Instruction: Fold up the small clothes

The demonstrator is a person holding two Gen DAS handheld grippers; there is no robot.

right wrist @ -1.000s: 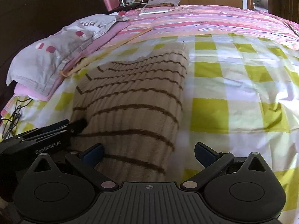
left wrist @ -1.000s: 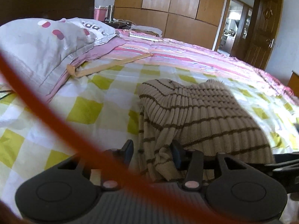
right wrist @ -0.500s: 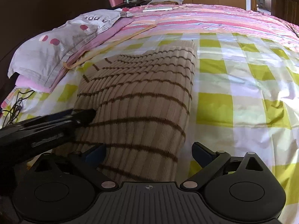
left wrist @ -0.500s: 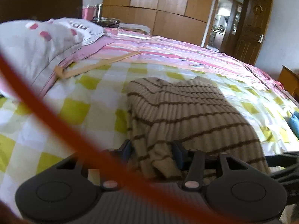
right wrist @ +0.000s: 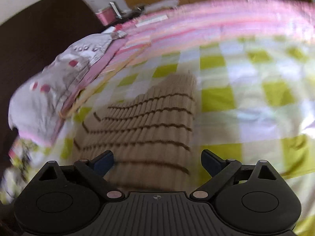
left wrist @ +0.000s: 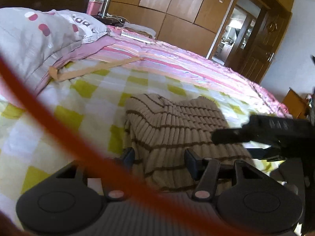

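Note:
A folded beige ribbed sweater (left wrist: 177, 133) with thin brown stripes lies on the yellow-checked bedsheet; it also shows in the right wrist view (right wrist: 149, 125), which is blurred. My left gripper (left wrist: 159, 158) is open, its fingers astride the sweater's near edge without clamping it. My right gripper (right wrist: 157, 160) is open and empty above the sweater's near end. The right gripper's dark body reaches in from the right in the left wrist view (left wrist: 261, 131).
A grey pillow (left wrist: 33, 39) with red dots lies at the left by the dark headboard. A pink striped quilt (left wrist: 177, 59) covers the far side of the bed. Wooden wardrobes and an open door stand behind. A blurred red cable (left wrist: 59, 127) crosses the left wrist view.
My left gripper's fingers have spread and let go of the sweater's edge. My right gripper has lifted and swung, blurring its view; the left gripper has left that view.

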